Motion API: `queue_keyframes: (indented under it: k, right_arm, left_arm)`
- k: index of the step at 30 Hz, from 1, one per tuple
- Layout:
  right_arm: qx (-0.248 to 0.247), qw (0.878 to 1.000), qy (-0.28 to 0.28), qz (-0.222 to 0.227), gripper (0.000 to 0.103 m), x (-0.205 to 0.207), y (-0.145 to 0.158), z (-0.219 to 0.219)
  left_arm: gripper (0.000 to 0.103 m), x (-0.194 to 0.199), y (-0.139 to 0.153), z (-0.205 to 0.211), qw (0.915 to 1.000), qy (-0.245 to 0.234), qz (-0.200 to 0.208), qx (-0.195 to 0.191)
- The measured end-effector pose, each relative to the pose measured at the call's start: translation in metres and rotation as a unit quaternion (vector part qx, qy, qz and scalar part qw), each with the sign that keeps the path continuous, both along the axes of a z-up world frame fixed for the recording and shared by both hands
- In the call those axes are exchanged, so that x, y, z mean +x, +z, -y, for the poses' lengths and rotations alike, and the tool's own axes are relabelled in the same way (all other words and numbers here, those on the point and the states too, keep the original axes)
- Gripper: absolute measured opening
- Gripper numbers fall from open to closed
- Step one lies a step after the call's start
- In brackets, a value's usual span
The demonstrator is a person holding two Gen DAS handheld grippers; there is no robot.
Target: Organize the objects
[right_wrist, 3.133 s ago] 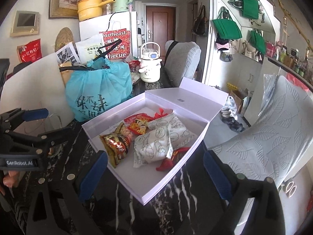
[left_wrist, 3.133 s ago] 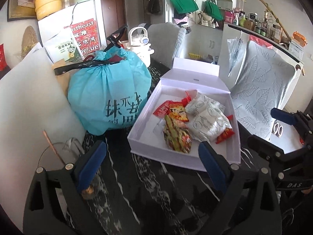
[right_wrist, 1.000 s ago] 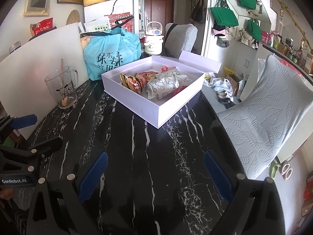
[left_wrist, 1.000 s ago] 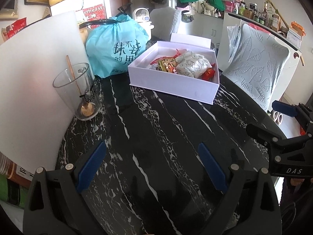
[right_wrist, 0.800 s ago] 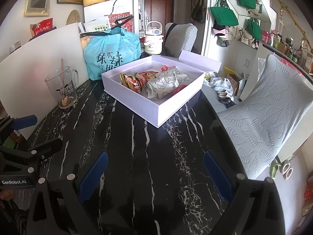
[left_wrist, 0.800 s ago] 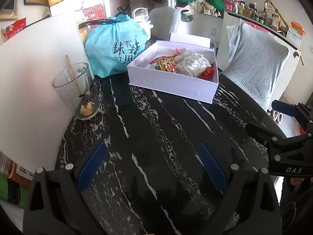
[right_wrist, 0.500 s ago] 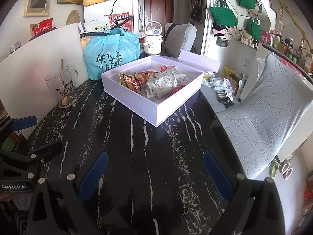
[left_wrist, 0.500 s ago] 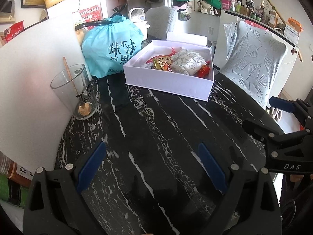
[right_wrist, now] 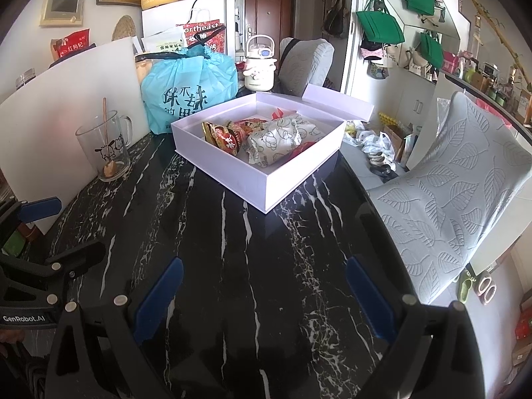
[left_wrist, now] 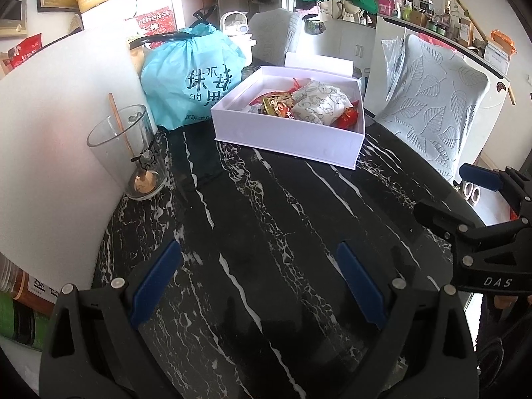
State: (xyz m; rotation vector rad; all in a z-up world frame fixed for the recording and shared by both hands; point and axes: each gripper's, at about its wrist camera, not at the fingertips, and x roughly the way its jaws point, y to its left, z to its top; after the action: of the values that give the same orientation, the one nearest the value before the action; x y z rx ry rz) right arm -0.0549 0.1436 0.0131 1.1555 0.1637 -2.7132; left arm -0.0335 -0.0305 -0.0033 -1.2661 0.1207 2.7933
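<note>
Both wrist views, one instant. The black marble tabletop with white veins [left_wrist: 266, 219] lies bare between the two tools and the far objects. Its right edge curves past a pale grey chair back embossed with leaves [right_wrist: 459, 179]; its left side is bounded by an upright white foam board [left_wrist: 56, 106].

The left gripper [left_wrist: 259, 279], with black arms and blue pads, hangs over the near tabletop, jaws spread wide and holding nothing. The right gripper [right_wrist: 262, 289] hangs likewise beside it, jaws released and holding nothing. Each tool appears at the edge of the other's view.

The shallow white cardboard box [right_wrist: 232, 176] sits on the far half of the table, well apart from both grippers, with its hinged lid [right_wrist: 335, 101] folded back behind it. Inside lie a white wrapped packet printed with outline shapes [right_wrist: 276, 139], a red and brown snack packet [right_wrist: 226, 138], and smaller red wrappers [left_wrist: 347, 118], crowded toward the box's right half.

A tied turquoise plastic bag with dark characters [left_wrist: 196, 76] stands just behind the box's left corner. A clear glass mug printed with a cartoon dog [right_wrist: 106, 146] stands against the board and holds a thin wooden stick [right_wrist: 104, 116] leaning upright.
</note>
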Motion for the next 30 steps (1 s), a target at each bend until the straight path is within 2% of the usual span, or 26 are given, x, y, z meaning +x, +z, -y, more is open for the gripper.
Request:
queue_keyframes:
  k: [30]
  right_arm:
    - [0.006,1.000,-0.003,0.009,0.099,-0.0009,-0.0062,0.0014]
  left_arm:
    - [0.095,0.0007,-0.0101,-0.0030,0.9999,0.001,0.015,-0.006]
